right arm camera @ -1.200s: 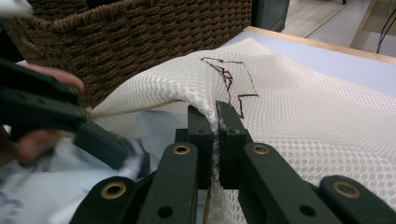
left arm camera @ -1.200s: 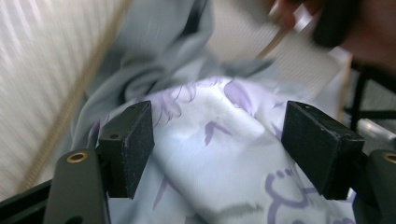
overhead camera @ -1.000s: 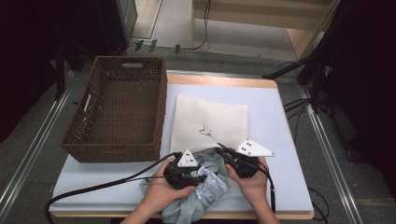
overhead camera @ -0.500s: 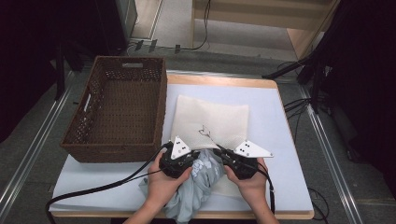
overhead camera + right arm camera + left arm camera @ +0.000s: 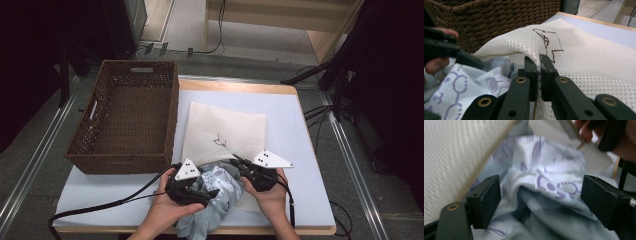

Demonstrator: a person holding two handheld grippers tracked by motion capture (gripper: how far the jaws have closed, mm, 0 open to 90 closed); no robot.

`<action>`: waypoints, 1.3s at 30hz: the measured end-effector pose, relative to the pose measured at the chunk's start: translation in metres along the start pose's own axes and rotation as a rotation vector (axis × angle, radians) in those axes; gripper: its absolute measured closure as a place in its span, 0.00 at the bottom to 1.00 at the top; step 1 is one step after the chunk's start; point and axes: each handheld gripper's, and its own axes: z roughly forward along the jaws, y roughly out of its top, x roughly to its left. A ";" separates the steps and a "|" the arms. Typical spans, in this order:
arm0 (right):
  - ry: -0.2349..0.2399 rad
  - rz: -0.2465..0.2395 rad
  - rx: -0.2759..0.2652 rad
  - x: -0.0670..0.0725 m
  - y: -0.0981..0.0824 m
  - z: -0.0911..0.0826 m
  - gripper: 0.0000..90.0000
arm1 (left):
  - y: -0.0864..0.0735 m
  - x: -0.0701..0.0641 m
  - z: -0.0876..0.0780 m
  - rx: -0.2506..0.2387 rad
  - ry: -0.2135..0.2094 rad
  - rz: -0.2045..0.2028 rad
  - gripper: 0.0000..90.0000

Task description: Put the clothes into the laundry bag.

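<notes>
Left claw (image 5: 541, 202) just opened over patterned cloth (image 5: 216, 186), right claw (image 5: 539, 72) clamped on mesh bag (image 5: 225, 131)

A dark brown woven wicker basket (image 5: 125, 120) is sitting on the left part of a table, its inside showing nothing but its woven floor, a slot handle cut into its far wall. The table's pale blue-grey top (image 5: 295, 135) is edged with light wood (image 5: 240, 86). Beyond the far edge, black cables (image 5: 210, 30) are trailing over a grey floor, and a light wooden frame (image 5: 325, 42) is standing at the upper right. Metal rails (image 5: 350, 165) are running along both sides of the table.
</notes>
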 end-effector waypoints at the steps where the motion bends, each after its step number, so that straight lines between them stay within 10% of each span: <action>1: 0.000 0.000 0.000 0.000 0.000 0.000 0.97 | -0.004 0.001 0.004 0.029 0.001 -0.009 0.18; 6: 0.002 -0.004 0.000 0.001 0.000 0.000 0.97 | -0.009 0.005 0.017 0.106 0.001 -0.005 0.27; 13: 0.002 -0.003 0.002 0.002 0.000 0.001 0.97 | -0.014 0.000 0.018 0.101 0.003 0.052 0.88; 16: 0.005 -0.003 0.001 0.004 0.001 0.000 0.97 | -0.010 0.002 0.017 0.072 0.015 0.047 0.93; 28: 0.010 -0.005 -0.006 0.004 0.002 0.000 0.97 | 0.005 0.012 0.022 -0.110 0.257 -0.005 0.93; 33: 0.007 -0.002 -0.001 0.003 0.001 0.000 0.97 | 0.005 0.014 0.022 -0.076 0.133 -0.022 0.75; 39: 0.004 0.000 0.001 0.001 0.000 0.000 0.97 | 0.000 0.006 -0.002 -0.075 0.079 0.005 0.41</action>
